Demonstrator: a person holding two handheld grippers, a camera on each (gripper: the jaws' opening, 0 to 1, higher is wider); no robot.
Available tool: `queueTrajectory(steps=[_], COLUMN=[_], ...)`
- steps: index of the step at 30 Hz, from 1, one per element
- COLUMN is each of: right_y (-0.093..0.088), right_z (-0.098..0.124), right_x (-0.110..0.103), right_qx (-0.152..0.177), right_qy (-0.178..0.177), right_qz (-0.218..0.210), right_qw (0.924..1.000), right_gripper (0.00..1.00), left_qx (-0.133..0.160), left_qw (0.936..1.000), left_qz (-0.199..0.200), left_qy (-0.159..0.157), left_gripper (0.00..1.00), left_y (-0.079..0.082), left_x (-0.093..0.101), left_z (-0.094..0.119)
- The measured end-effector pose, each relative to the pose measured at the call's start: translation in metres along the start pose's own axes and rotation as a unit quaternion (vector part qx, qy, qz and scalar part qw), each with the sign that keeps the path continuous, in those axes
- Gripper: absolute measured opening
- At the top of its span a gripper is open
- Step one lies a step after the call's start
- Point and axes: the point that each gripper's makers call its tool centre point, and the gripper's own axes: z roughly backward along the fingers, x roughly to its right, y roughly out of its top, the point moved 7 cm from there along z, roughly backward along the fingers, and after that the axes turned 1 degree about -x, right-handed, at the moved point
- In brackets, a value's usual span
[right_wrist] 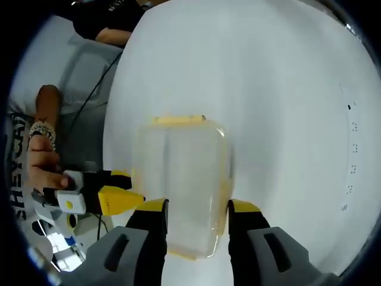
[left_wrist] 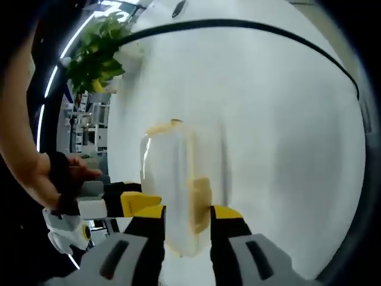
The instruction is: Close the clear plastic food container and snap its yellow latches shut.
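Left gripper view: my left claw [left_wrist: 187,217] rises from the bottom edge, its yellow-tipped jaws standing apart on either side of the near end of the clear container [left_wrist: 178,185], which lies at centre frame on the white surface [left_wrist: 280,131]. The picture is motion-blurred here, so I cannot tell whether the jaws touch the plastic or merely flank it. A yellow latch [left_wrist: 199,202] shows as a smear beside the right jaw; another yellow strip [left_wrist: 161,127] marks the far end. At the lower left, my other claw [left_wrist: 134,204] enters, with a hand [left_wrist: 44,179] behind it, cut off by the frame edge. A leafy plant [left_wrist: 95,56] sits at the upper left, and a black cable [left_wrist: 250,27] arcs across the top.

Right gripper view: my right claw [right_wrist: 196,208] likewise stands open, jaws spread about as wide as the container [right_wrist: 184,185], whose near end lies between them; contact is unclear through the clear plastic. The lid appears to sit on the body, though its seating is hard to judge. The far latch [right_wrist: 177,120] shows at the upper edge of the container, and a yellow side strip [right_wrist: 225,190] runs along its right edge. The other claw [right_wrist: 116,199] and a hand [right_wrist: 44,167] appear at the lower left.
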Motion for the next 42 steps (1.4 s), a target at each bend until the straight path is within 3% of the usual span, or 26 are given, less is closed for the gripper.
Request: queueTrajectory(steps=[2, 4, 19, 21, 23, 35, 38, 39, 42], right_y=[0.0, 0.0, 0.002, 0.002, 0.003, 0.007, 0.003, 0.003, -0.002], right_z=[-0.001, -0.002, -0.005, -0.006, -0.006, -0.007, -0.006, -0.005, -0.002], right_x=[-0.001, -0.002, -0.001, -0.002, -0.002, 0.008, 0.009, 0.01, 0.003], right_qx=[-0.003, -0.006, -0.034, -0.036, -0.038, -0.046, -0.033, -0.027, 0.001], right_qy=[0.001, 0.003, 0.024, 0.026, 0.025, 0.037, 0.046, 0.045, 0.037], right_qz=[-0.001, -0.003, 0.0, 0.001, 0.001, 0.01, -0.016, 0.007, -0.006], right_qw=[1.0, 1.0, 0.9991, 0.999, 0.999, 0.9982, 0.9982, 0.9986, 0.9993], right_gripper=[0.37, 0.37, 0.35, 0.34, 0.34, 0.31, 0.33, 0.34, 0.36], left_qx=[-0.001, -0.002, 0.0, 0.005, -0.003, -0.007, -0.004, -0.003, 0.0], left_qw=[0.9992, 0.9995, 0.9985, 0.9976, 0.9988, 0.9993, 0.9992, 0.9994, 0.9997], left_qz=[0.008, 0.02, 0.041, 0.061, 0.04, 0.023, 0.021, 0.016, 0.015], left_qy=[-0.038, -0.025, -0.038, -0.032, -0.029, -0.029, -0.033, -0.031, -0.021], left_gripper=[0.17, 0.17, 0.13, 0.1, 0.1, 0.13, 0.13, 0.14, 0.15], left_y=[-0.001, -0.002, -0.002, -0.001, -0.003, -0.002, -0.002, -0.001, -0.002], left_x=[0.005, 0.0, -0.001, -0.001, -0.002, -0.003, -0.003, -0.002, 0.0], left_z=[-0.002, -0.001, -0.004, -0.007, -0.004, -0.005, -0.005, -0.005, -0.003])
